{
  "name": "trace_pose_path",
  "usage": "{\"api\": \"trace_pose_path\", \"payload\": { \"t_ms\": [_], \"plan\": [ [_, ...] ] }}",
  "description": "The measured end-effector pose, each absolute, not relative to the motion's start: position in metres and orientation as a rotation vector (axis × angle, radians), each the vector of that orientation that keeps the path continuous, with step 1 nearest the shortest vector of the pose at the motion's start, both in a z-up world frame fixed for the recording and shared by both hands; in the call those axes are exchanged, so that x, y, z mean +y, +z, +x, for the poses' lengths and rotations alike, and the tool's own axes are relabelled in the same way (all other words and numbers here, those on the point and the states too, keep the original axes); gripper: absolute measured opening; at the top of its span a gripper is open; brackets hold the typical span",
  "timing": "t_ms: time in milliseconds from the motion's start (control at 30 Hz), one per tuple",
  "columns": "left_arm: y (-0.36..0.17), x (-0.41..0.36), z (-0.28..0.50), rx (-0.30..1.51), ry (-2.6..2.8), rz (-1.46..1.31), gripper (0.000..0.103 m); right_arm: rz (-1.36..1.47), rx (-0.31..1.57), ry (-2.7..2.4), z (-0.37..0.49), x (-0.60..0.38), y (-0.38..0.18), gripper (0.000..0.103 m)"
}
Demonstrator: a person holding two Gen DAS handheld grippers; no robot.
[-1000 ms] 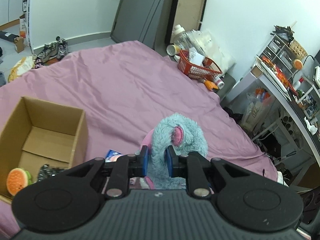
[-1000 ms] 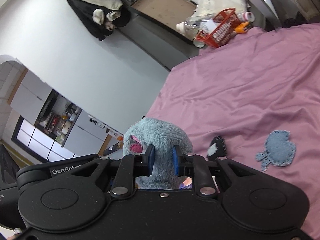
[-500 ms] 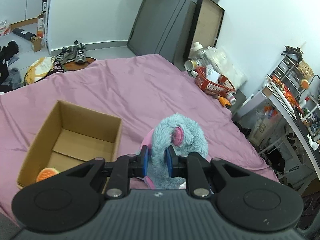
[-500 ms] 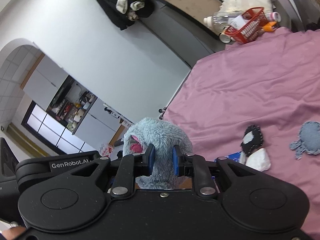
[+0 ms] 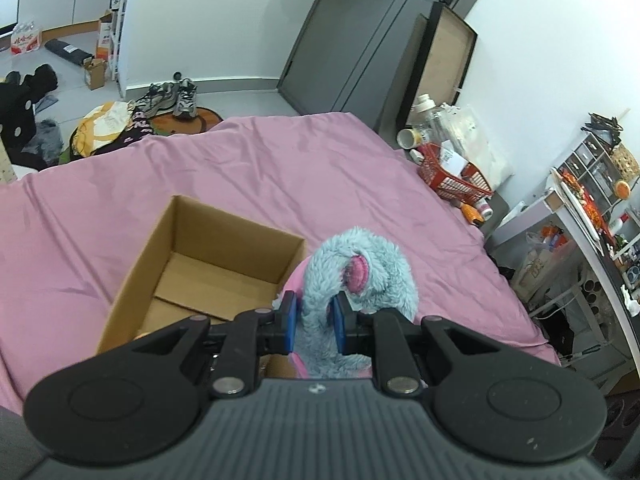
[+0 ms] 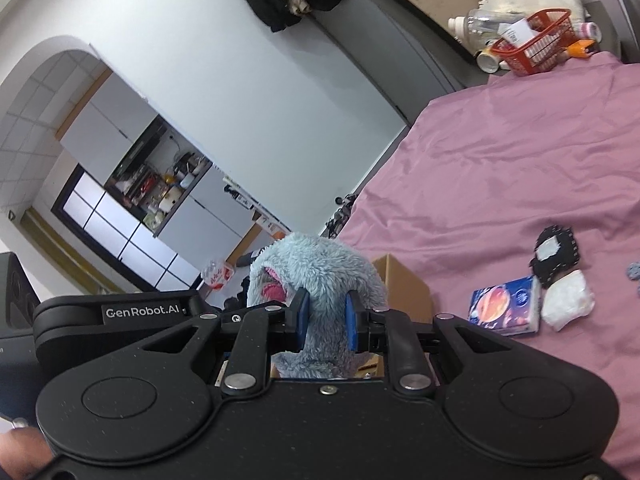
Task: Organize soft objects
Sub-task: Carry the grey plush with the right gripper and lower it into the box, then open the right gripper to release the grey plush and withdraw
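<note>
Both grippers hold one fluffy blue plush toy with pink ear patches. My left gripper point(image 5: 313, 322) is shut on the plush point(image 5: 360, 276), held above the near right corner of an open cardboard box point(image 5: 192, 264) on the pink bed. My right gripper point(image 6: 325, 322) is shut on the same plush point(image 6: 316, 268); the box's corner point(image 6: 400, 280) shows just behind it. On the bed to the right lie a blue tissue pack point(image 6: 506, 310), a white soft pad point(image 6: 568, 306) and a black-and-white soft piece point(image 6: 554, 254).
The pink bedsheet point(image 5: 280, 168) spreads beyond the box. A red basket point(image 5: 454, 178) with bottles and clutter stands off the bed's far right corner. Shoes and bags point(image 5: 168, 98) lie on the floor past the far edge. Shelves point(image 5: 592, 208) stand at right.
Both grippers have lifted the plush and carried it left toward the box, which now sits directly below and in front. The tissue pack and pads have come into the right wrist view.
</note>
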State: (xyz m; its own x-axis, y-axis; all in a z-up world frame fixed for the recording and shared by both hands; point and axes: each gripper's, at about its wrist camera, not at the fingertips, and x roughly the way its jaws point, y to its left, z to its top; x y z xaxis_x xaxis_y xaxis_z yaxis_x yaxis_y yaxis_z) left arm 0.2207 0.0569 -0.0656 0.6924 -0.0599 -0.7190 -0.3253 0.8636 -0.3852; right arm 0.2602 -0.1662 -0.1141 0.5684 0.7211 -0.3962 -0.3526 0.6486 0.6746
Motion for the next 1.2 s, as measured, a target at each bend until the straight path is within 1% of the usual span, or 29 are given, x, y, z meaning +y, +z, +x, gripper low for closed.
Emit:
{"api": "trace_pose_path", "payload": {
  "t_ms": [200,367,433,667,767,833,900,1067,1200],
  "plan": [
    [-0.08,0.078,0.216,0.811,0.167,-0.563,0.018,0.559,0.736,0.689,0.26,-0.15,-0.122,0.019],
    [-0.093,0.096,0.217,0.825,0.18,-0.588,0.016,0.537,0.754,0.698,0.258,-0.133,-0.129,0.02],
    [-0.096,0.102,0.217,0.826,0.182,-0.588,0.015,0.528,0.763,0.695,0.258,-0.126,-0.132,0.023],
    [-0.115,0.129,0.221,0.854,0.207,-0.627,0.013,0.48,0.817,0.697,0.262,-0.103,-0.141,0.025],
    [-0.122,0.139,0.221,0.868,0.212,-0.633,0.013,0.454,0.846,0.684,0.263,-0.097,-0.144,0.033],
    [-0.126,0.146,0.222,0.877,0.228,-0.632,0.013,0.454,0.854,0.662,0.264,-0.099,-0.144,0.042],
    [-0.131,0.153,0.223,0.891,0.238,-0.634,0.013,0.462,0.852,0.638,0.265,-0.103,-0.143,0.044],
    [-0.139,0.16,0.23,0.92,0.248,-0.625,0.015,0.46,0.874,0.619,0.265,-0.105,-0.144,0.044],
    [-0.131,0.161,0.233,0.911,0.282,-0.591,0.02,0.457,0.881,0.627,0.263,-0.105,-0.139,0.052]
  ]
}}
